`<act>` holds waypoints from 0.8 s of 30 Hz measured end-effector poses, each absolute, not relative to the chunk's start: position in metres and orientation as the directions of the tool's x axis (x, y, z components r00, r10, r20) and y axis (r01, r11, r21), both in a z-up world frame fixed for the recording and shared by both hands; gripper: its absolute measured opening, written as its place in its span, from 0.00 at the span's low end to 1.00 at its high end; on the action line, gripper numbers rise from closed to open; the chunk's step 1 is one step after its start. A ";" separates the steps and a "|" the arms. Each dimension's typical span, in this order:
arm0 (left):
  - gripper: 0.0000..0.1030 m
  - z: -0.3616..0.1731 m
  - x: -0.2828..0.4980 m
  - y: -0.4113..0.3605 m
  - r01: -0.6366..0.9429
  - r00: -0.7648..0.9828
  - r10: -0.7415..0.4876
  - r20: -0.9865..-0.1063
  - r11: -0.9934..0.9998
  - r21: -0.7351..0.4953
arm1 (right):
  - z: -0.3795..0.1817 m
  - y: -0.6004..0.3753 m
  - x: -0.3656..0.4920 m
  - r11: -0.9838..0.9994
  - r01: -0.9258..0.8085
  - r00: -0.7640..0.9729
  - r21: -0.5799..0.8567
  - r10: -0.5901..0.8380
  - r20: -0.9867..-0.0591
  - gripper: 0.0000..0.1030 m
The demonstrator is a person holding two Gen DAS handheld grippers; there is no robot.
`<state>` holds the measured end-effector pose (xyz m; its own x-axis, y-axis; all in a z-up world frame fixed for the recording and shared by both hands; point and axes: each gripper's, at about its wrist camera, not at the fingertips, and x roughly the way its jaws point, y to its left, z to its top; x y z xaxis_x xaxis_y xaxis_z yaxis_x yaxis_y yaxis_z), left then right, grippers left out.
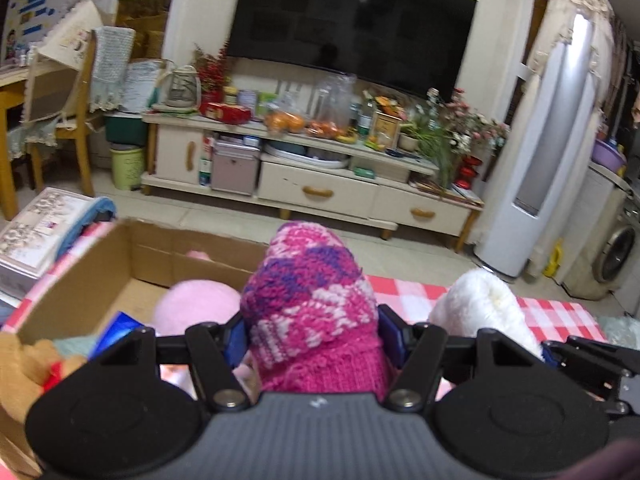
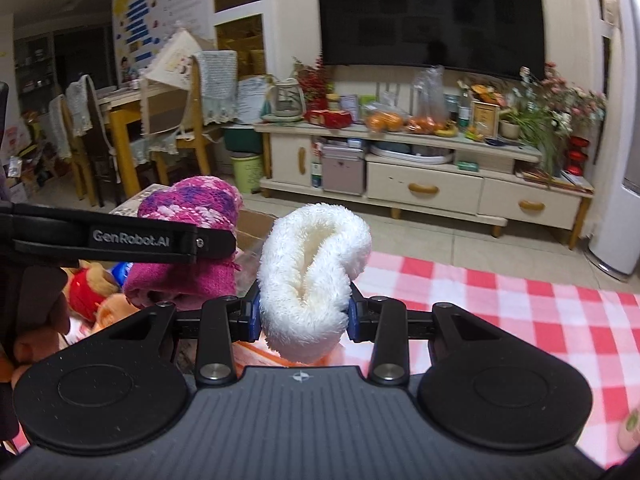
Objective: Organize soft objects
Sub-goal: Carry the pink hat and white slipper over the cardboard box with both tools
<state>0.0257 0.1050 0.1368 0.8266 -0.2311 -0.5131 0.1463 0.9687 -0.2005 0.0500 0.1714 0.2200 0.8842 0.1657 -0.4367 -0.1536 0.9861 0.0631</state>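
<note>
My left gripper [image 1: 314, 334] is shut on a pink and purple knitted piece [image 1: 310, 296], which sticks up between its blue pads. The same knitted piece [image 2: 188, 236] shows at the left of the right wrist view, behind the left gripper's black arm [image 2: 120, 238]. My right gripper [image 2: 306, 314] is shut on a fluffy white soft piece [image 2: 312, 276], which also shows as a white fluff [image 1: 480, 304] at the right of the left wrist view. Both are held above the red checked cloth [image 2: 500, 312]. An open cardboard box [image 1: 120, 264] lies ahead and to the left.
Inside the box lie a pale pink soft thing [image 1: 196, 304], a brown plush toy with red [image 1: 32, 364] and a blue packet [image 1: 120, 328]. A printed box [image 1: 36, 228] sits left of it. Beyond the table stand a TV cabinet [image 2: 420, 176], chairs [image 2: 176, 120] and a tall white unit [image 1: 548, 148].
</note>
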 end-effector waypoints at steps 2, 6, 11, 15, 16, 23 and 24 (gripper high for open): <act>0.62 0.137 0.029 0.113 0.123 0.834 -0.209 -0.510 0.972 -0.198 | 0.223 0.180 0.060 0.983 -0.174 0.881 0.061 0.182 -0.437 0.45; 0.62 0.139 0.036 0.130 0.070 0.846 -0.164 -0.507 0.977 -0.200 | 0.227 0.197 0.076 0.974 -0.222 0.871 0.051 0.221 -0.438 0.45; 0.62 0.140 0.044 0.154 -0.006 0.859 -0.097 -0.503 0.980 -0.199 | 0.228 0.215 0.094 0.963 -0.264 0.860 0.052 0.259 -0.439 0.45; 0.62 0.140 0.050 0.171 -0.062 0.863 -0.046 -0.504 0.979 -0.195 | 0.229 0.232 0.108 0.952 -0.302 0.850 0.053 0.294 -0.438 0.45; 0.62 0.140 0.052 0.174 -0.072 0.862 -0.037 -0.505 0.978 -0.194 | 0.230 0.236 0.112 0.950 -0.309 0.848 0.050 0.299 -0.439 0.45; 0.62 0.135 0.062 0.197 -0.137 0.857 0.014 -0.516 0.970 -0.201 | 0.226 0.257 0.136 0.931 -0.364 0.826 0.040 0.342 -0.448 0.45; 0.62 0.135 0.064 0.198 -0.143 0.855 0.021 -0.517 0.970 -0.197 | 0.224 0.259 0.139 0.927 -0.373 0.820 0.042 0.351 -0.451 0.45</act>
